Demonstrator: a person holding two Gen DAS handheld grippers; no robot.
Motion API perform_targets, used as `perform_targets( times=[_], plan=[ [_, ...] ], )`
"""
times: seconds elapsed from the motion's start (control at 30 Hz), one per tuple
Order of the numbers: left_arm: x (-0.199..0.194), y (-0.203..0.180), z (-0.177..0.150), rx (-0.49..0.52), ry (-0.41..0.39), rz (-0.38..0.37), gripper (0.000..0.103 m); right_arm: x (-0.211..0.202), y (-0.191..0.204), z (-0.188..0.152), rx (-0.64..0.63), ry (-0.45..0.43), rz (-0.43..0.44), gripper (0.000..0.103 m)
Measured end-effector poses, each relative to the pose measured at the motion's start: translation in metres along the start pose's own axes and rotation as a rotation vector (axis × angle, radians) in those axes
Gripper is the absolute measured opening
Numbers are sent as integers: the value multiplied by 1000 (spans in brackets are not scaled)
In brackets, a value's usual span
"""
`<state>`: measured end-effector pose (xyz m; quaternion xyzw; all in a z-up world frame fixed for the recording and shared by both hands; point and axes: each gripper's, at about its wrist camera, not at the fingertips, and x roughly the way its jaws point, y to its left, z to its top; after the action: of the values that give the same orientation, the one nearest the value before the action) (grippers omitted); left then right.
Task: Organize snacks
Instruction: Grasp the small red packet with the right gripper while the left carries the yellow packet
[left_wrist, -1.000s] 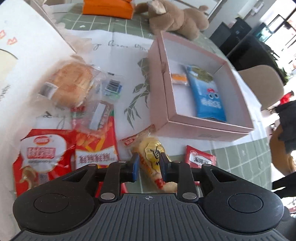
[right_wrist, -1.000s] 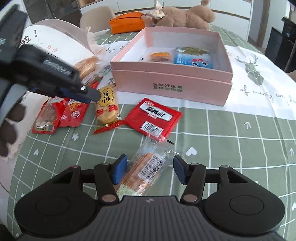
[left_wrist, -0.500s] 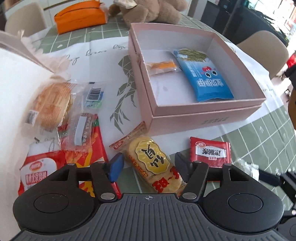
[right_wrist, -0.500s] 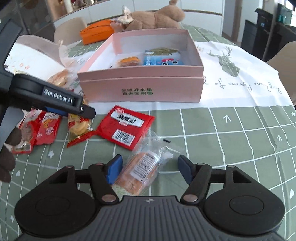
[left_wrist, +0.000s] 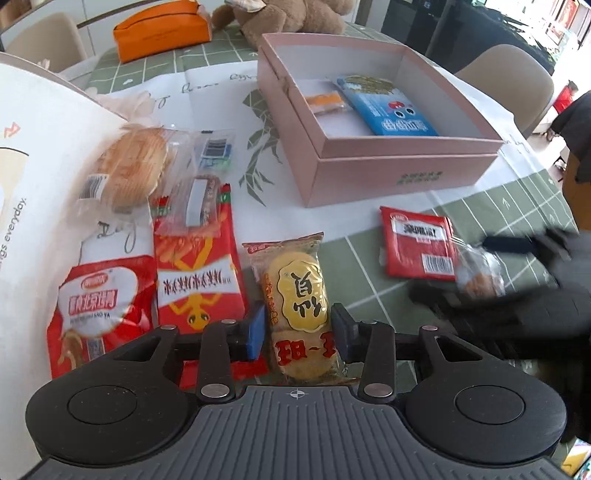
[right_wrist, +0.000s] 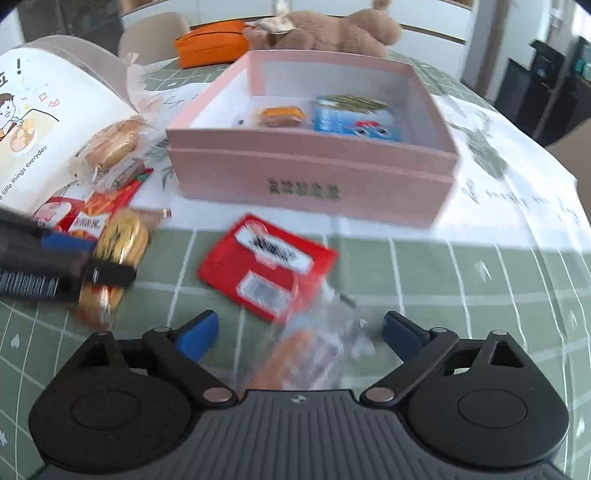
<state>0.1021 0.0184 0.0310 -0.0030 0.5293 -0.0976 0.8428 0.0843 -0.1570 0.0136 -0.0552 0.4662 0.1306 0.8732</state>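
A yellow rice-cracker pack (left_wrist: 297, 291) lies flat on the green checked cloth, between the fingers of my left gripper (left_wrist: 299, 330). Its jaws are closing and the blue pads stand right at the pack's sides, not squeezing it. My right gripper (right_wrist: 301, 332) has its jaws opening wide, with a clear-wrapped orange snack (right_wrist: 303, 354) lying blurred between them, untouched. A flat red packet (right_wrist: 267, 266) lies just beyond. The pink box (right_wrist: 310, 173) stands open behind, holding a blue packet (right_wrist: 354, 118) and a small orange snack (right_wrist: 282, 114).
Left of the cracker pack lie two red packs (left_wrist: 195, 273), a wrapped bun (left_wrist: 129, 166) and a big white bag (left_wrist: 37, 166). An orange pouch (left_wrist: 162, 29) and a plush toy (left_wrist: 288, 14) sit beyond the box. Chairs ring the table.
My left gripper let go of the cracker pack, opened wide, and its jaws have since narrowed around the pack on the cloth. My right jaws have spread much wider around the clear-wrapped snack.
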Motion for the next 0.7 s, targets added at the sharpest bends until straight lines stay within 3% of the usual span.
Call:
perform_targets(
  times=[0.17, 0.2, 0.23, 0.33, 0.4, 0.5, 0.7],
  plan=[
    [0, -3, -2, 18, 5, 5, 44, 20, 13, 27, -11, -5, 0, 90],
    [1, -3, -2, 15, 8, -1, 45, 21, 15, 31, -20, 3, 4, 82],
    [2, -2, 0, 10, 11, -11, 48, 19, 17, 34, -39, 13, 19, 68],
    [6, -1, 7, -5, 13, -35, 48, 9, 16, 34, -69, 28, 43, 43],
    [8, -4, 12, -5, 9, -29, 47, 0, 11, 34, -77, 18, 36, 36],
    [9, -10, 16, 10, 21, 7, 42, -11, 0, 33, -70, 18, 36, 9],
    [5, -10, 12, -34, 38, -55, 39, -28, -24, 24, -62, 7, 46, 13]
  ],
)
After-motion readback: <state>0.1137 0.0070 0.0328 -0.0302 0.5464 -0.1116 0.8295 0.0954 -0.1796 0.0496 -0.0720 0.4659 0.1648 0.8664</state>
